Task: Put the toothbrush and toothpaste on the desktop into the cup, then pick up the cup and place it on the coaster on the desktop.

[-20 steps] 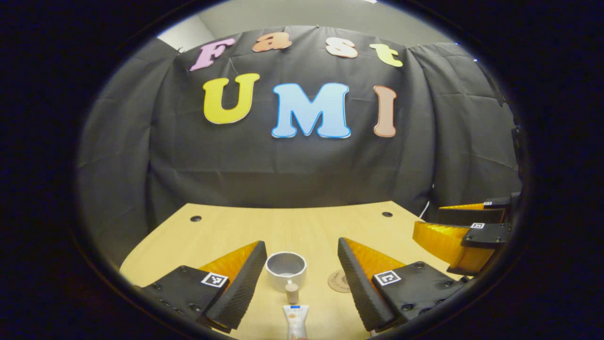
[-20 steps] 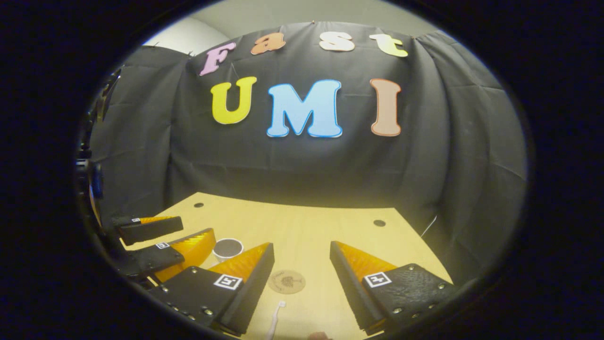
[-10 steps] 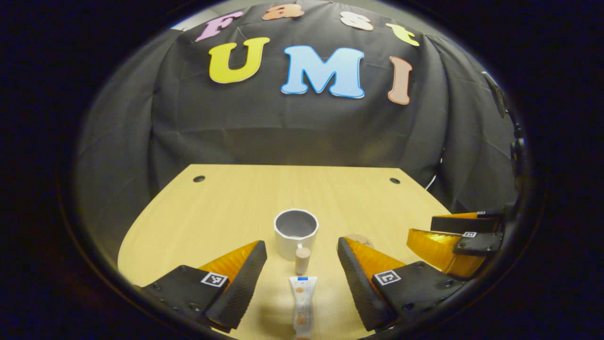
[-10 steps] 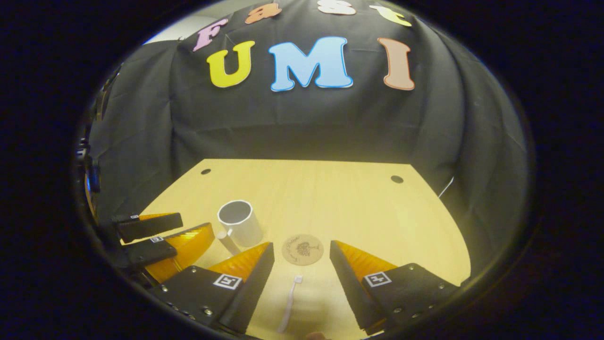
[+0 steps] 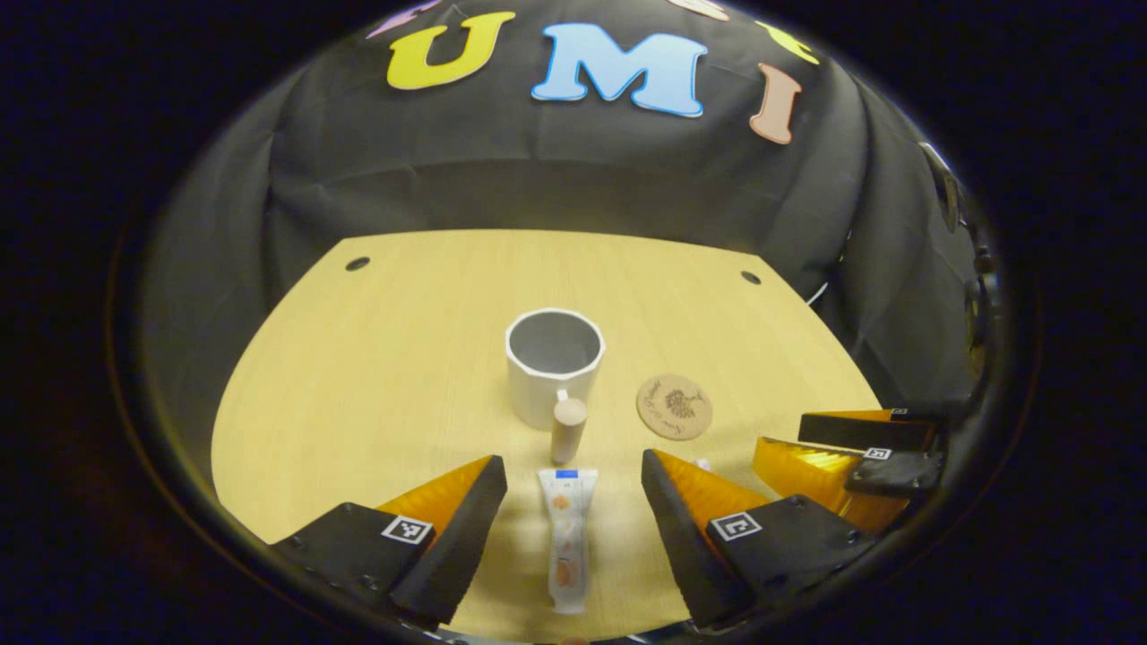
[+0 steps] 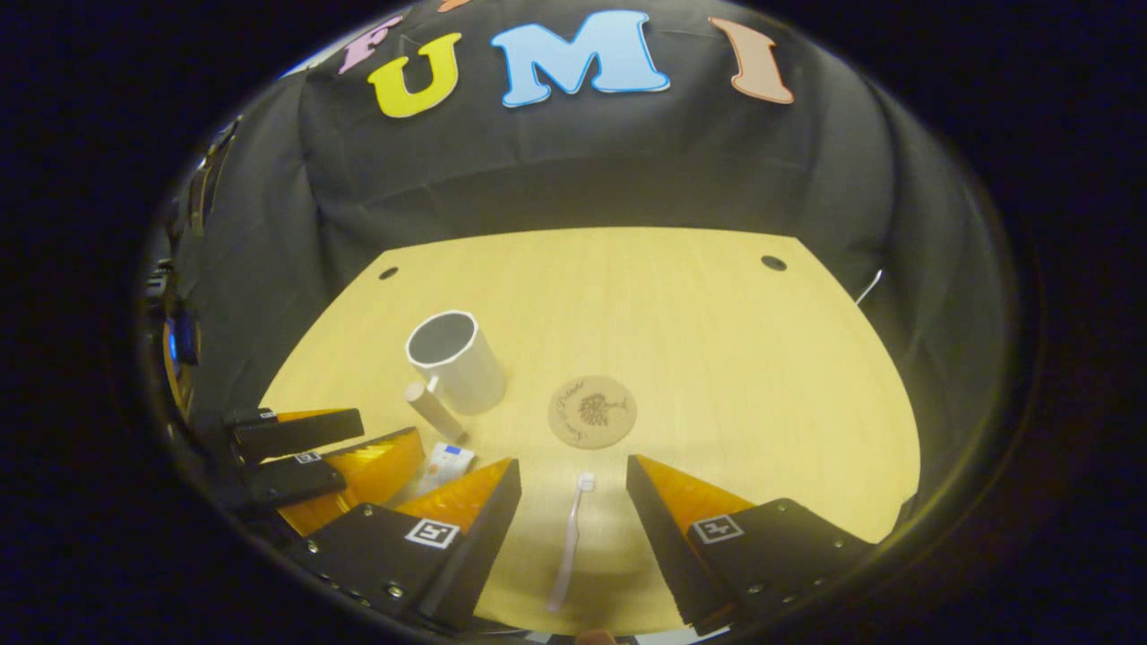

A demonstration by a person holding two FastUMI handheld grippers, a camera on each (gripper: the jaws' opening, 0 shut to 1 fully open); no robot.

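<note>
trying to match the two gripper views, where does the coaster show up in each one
Left gripper view: the coaster lies right of centre on the desktop, to the right of the cup.
Right gripper view: the coaster sits near the middle, just beyond the toothbrush head, with the cup to its left.
Shared landmark: the cup, standing upright and apart from the coaster.

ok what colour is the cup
White outside, grey-looking inside; the cup shows best in the left gripper view.
</note>
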